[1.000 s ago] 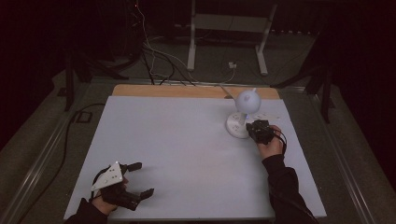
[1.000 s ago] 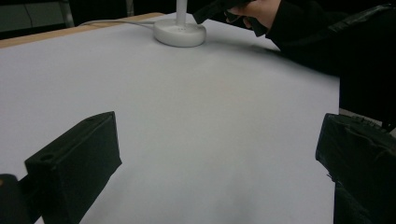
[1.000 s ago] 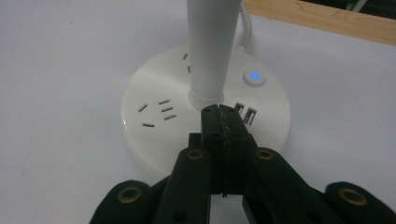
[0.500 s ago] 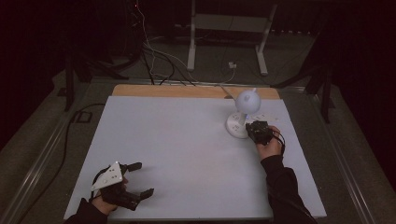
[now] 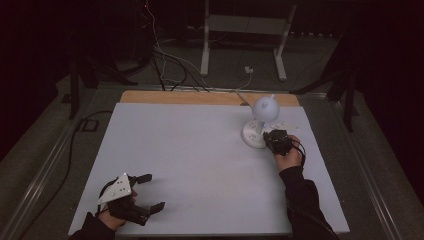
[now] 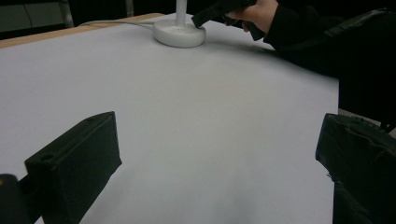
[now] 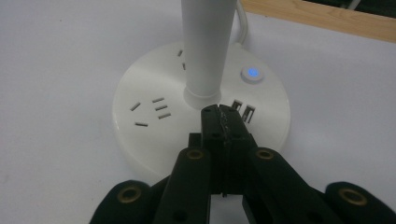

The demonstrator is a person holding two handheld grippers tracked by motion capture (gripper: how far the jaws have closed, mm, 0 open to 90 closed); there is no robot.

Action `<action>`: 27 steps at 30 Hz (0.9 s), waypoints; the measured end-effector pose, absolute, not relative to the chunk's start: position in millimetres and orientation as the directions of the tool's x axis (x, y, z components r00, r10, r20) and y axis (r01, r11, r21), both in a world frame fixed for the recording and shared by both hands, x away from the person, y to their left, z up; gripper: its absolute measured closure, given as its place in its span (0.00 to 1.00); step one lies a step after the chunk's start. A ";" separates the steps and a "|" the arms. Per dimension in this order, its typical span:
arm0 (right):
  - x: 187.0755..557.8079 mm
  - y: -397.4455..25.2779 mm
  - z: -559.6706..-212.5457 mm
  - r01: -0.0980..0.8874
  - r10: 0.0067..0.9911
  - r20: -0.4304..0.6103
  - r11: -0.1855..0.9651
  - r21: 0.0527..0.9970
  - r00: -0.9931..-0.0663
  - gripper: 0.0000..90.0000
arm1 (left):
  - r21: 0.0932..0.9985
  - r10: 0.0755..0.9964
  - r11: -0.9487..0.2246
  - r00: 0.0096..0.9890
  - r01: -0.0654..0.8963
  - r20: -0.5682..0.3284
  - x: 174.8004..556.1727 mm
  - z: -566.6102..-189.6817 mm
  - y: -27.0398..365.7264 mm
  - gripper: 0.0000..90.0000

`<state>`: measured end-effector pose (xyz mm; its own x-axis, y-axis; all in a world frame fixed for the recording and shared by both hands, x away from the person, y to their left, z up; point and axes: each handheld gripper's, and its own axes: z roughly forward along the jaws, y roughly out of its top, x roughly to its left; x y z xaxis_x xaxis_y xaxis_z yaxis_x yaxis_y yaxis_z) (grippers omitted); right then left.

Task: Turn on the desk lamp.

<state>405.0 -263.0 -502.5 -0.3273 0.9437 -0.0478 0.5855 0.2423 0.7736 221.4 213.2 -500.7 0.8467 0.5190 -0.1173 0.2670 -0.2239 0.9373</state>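
Nearest the person, the left gripper [image 5: 146, 192] rested low on the white table [image 5: 190, 165], held in a hand [image 5: 107, 216] at the near left corner. Its 2 black jaws stood spread wide, with bare tabletop between them and nothing gripped. A grey three-cornered plate [image 5: 116, 188] sat on top of it.

Far ahead of those open jaws, across the bare table, stood a white desk lamp [image 5: 260, 120]. In the left gripper view, its round base [image 6: 180, 32] lay well beyond the jaws, with the other hand [image 6: 257, 10] reaching in just to its right.

The right gripper [image 7: 219, 114] had its 2 jaws pressed together, pinching nothing. Their tips sat over the near edge of the round base [image 7: 149, 135], just in front of the upright white stem [image 7: 205, 46]; whether they touched the base could not be told. Just to the right of the tips were 2 USB ports [image 7: 243, 111]. Farther ahead and to the right, a round button [image 7: 252, 73] glowed blue. To the left of the jaws were socket slots [image 7: 152, 111].

Beyond the lamp, a strip of wood [image 5: 200, 97] edged the table's far side, and cables [image 5: 170, 65] lay on the dark floor behind.
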 end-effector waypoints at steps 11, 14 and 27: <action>405.6 -261.7 -504.9 0.581 0.944 -0.037 0.232 0.780 -0.328 1.00 | 0.935 0.519 -0.230 0.847 0.269 -0.116 221.4 -501.1 212.9 0.00; 406.7 -258.1 -503.9 0.591 0.944 -0.031 0.231 0.773 -0.328 1.00 | 0.937 0.519 -0.224 0.847 0.268 -0.118 221.6 -501.0 213.3 0.00; 394.2 -262.6 -486.8 0.505 0.908 0.003 0.230 0.832 -0.418 0.62 | 0.937 0.521 -0.225 0.846 0.267 -0.116 221.7 -500.6 213.5 0.00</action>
<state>394.2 -262.6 -486.8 -0.4184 0.9083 0.0034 0.5051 0.2296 0.8320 221.7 213.5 -500.6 0.8459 0.5206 -0.1159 0.2667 -0.2246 0.9372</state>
